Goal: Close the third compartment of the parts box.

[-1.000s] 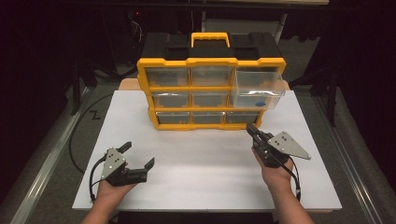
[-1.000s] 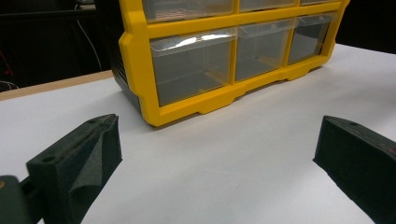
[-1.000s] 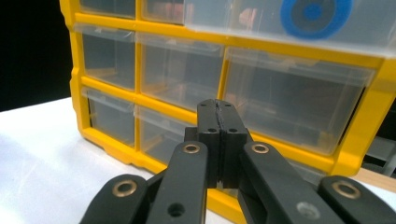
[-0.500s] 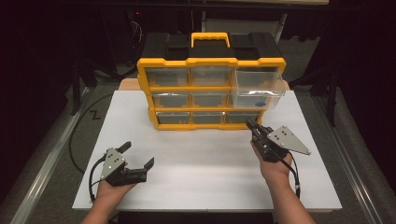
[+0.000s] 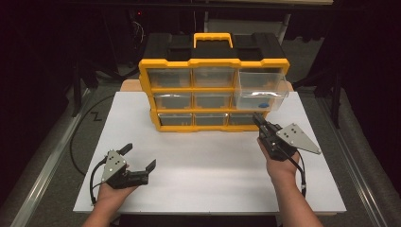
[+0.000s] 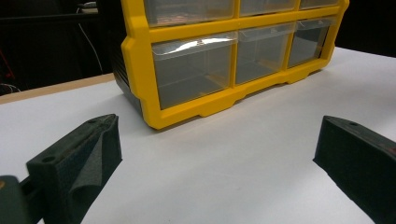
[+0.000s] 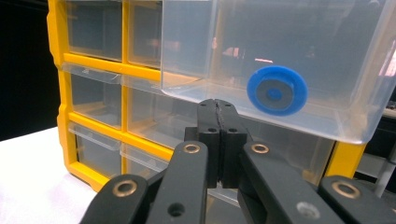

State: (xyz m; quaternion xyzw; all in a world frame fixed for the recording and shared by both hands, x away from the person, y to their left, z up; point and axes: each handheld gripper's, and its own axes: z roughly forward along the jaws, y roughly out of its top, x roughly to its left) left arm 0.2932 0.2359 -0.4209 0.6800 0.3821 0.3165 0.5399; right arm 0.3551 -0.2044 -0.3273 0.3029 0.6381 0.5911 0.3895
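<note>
A yellow-framed organizer (image 5: 213, 92) with clear drawers stands at the back of the white table. Its top right drawer (image 5: 261, 90) is pulled out, and a blue disc (image 5: 264, 100) lies inside it. My right gripper (image 5: 257, 118) is shut with nothing between its jaws, its tip just below and in front of that drawer. In the right gripper view the closed tips (image 7: 217, 105) sit under the drawer's front edge (image 7: 261, 112), beside the blue disc (image 7: 276, 91). My left gripper (image 5: 141, 156) rests open at the front left, far from the organizer (image 6: 224, 56).
The white table top (image 5: 208, 165) spreads in front of the organizer. A black cable (image 5: 82, 127) runs along the floor at the left. Dark surroundings and metal rails flank the table.
My right gripper has edged forward and slightly up toward the open drawer. The left gripper has stayed where it was.
</note>
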